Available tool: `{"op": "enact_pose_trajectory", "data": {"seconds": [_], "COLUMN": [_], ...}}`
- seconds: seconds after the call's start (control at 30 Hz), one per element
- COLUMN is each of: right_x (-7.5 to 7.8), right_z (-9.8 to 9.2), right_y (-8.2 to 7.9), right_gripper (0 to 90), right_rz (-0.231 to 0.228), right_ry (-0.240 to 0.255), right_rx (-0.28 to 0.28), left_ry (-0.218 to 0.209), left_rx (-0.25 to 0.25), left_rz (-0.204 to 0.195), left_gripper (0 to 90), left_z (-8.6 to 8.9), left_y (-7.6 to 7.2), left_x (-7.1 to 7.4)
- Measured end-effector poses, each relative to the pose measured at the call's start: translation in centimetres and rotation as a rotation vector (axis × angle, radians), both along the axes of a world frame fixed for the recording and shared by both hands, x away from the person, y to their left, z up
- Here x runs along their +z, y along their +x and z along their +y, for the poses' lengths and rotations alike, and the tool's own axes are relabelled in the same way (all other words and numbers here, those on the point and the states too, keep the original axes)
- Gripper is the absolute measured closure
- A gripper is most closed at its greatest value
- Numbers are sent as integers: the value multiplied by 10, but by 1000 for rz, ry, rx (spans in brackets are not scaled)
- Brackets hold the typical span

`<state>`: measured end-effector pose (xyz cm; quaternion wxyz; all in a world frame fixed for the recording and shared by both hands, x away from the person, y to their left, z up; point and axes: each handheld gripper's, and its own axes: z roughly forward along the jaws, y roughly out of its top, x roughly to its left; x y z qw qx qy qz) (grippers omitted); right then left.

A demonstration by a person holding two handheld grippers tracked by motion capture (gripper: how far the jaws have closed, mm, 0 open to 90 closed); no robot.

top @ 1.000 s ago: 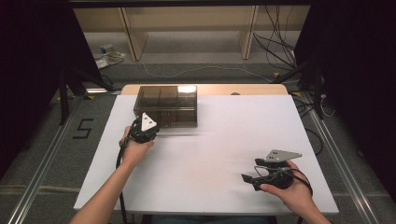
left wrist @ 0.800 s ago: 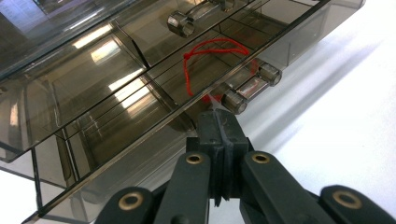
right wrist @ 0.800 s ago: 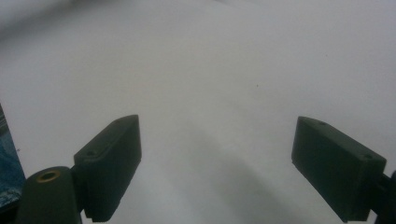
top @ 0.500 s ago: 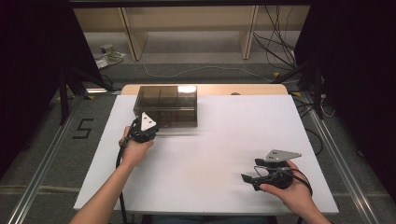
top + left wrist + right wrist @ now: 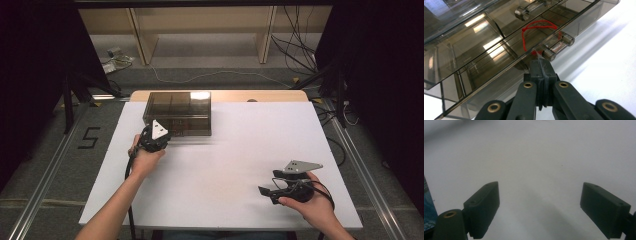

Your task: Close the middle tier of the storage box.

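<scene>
The left gripper [image 5: 156, 137] sits at about 9 o'clock on the white table [image 5: 235, 150]. Its 2 jaws are pressed tight together, their tips right at the round handle [image 5: 557, 46] of the smoky clear drawer box [image 5: 179, 112]. A red string [image 5: 537, 30] lies inside that drawer. The box stands at 11 o'clock. The right gripper [image 5: 267, 192] rests at 4 o'clock, well apart from the box, jaws wide apart and holding nothing.

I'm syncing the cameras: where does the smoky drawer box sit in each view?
High view: the drawer box sits at the white table's far left, just beyond the left gripper.
Left gripper view: it spans the upper left, its drawer handle just past the shut fingers.
Right gripper view: bare table between the right gripper's open fingers.
Shared landmark: the white table.
</scene>
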<state>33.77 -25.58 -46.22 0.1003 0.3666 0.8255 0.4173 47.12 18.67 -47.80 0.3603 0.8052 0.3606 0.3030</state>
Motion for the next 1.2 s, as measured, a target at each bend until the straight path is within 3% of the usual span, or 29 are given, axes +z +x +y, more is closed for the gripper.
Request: {"op": "enact_pose_trajectory", "data": {"seconds": [1.2], "right_x": [-1], "right_z": [1], "right_y": [0], "right_gripper": [167], "right_rz": [1], "right_ry": [-1], "right_rx": [6], "left_ry": [0], "left_rx": [11], "left_rz": [-1], "left_gripper": [897], "left_z": [1], "left_y": [5], "left_x": [1]}}
